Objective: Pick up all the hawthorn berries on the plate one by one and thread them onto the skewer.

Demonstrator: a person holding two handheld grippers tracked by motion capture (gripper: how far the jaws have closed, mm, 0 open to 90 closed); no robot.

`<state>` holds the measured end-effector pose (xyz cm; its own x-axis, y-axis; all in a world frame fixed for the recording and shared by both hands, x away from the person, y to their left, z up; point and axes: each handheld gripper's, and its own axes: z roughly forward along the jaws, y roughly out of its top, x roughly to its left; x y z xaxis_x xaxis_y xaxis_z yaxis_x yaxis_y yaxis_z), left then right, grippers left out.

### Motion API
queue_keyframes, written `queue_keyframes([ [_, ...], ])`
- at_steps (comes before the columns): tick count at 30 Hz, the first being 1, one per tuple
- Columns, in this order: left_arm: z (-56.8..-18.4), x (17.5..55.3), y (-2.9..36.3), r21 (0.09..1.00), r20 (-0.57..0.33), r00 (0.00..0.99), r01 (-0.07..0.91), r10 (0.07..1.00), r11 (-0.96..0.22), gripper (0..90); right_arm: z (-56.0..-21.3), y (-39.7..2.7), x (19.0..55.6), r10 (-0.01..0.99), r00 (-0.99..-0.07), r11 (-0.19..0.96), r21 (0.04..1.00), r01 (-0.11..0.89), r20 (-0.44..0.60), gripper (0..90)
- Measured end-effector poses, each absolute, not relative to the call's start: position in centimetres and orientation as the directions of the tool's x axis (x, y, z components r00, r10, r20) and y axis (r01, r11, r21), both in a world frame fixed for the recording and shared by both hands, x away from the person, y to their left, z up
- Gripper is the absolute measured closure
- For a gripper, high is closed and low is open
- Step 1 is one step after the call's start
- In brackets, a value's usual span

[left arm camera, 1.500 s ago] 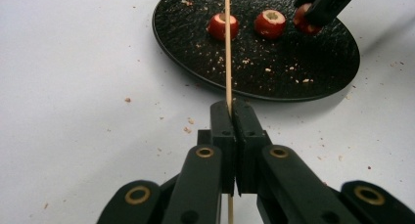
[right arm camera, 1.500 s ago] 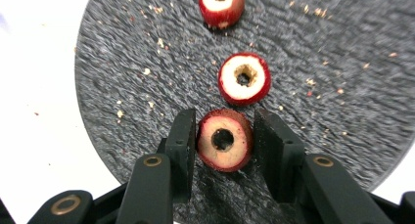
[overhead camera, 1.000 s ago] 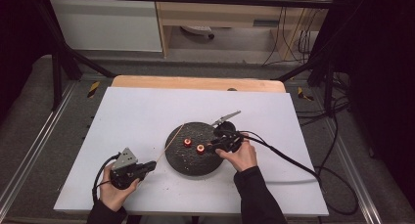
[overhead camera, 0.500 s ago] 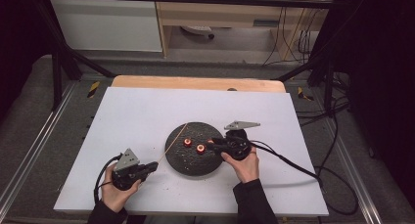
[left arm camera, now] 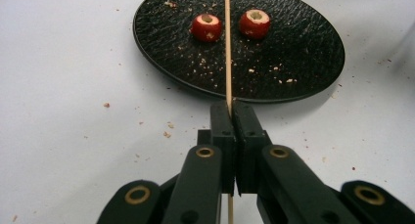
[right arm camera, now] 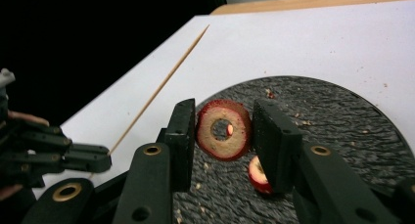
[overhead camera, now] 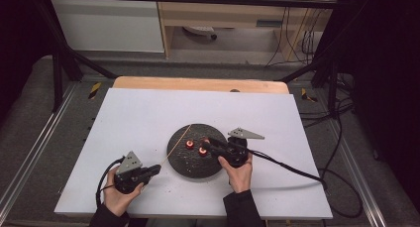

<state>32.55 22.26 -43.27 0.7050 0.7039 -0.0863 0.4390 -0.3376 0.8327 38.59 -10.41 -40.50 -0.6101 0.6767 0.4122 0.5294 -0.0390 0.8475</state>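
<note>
- The left gripper (left arm camera: 230, 111) is clenched on a thin wooden skewer (left arm camera: 227, 48), which runs between its pressed-together jaws and out over the black plate (left arm camera: 298, 62).
- In the high view that left gripper (overhead camera: 148, 171) sits near the front-left corner of the white surface (overhead camera: 148, 113), with the skewer (overhead camera: 176, 146) slanting up from it to the plate's (overhead camera: 185, 167) left rim.
- The right gripper (right arm camera: 222, 131) is grasping a cored red fruit ring (right arm camera: 224, 129); the ring stands on edge between the two jaws, its hole facing the camera, lifted just above the plate (right arm camera: 342, 116).
- In the high view the right gripper (overhead camera: 208, 144) reaches over the plate from its right side, toward the middle of the surface.
- Two red fruit pieces (left arm camera: 206, 27) with pale cored tops lie side by side on the plate, one to each side of the skewer.
- Crumbs (left arm camera: 274, 70) are scattered on the plate and on the surface around it.
</note>
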Motion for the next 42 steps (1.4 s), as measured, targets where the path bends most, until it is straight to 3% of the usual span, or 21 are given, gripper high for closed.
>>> queue_keyframes([
  [13,-43.4,32.3,21.6,0.834,-0.091,0.706,0.439,0.702,-0.334,88.1,-41.7,-10.4,38.9,0.662,-0.561,-0.236,0.848,0.475,0.498,62.6],
  [42,-43.5,31.9,20.3,0.839,-0.074,0.723,0.417,0.687,-0.349,88.1,-41.3,-10.2,40.6,0.640,-0.539,-0.417,0.837,0.354,0.547,62.5],
])
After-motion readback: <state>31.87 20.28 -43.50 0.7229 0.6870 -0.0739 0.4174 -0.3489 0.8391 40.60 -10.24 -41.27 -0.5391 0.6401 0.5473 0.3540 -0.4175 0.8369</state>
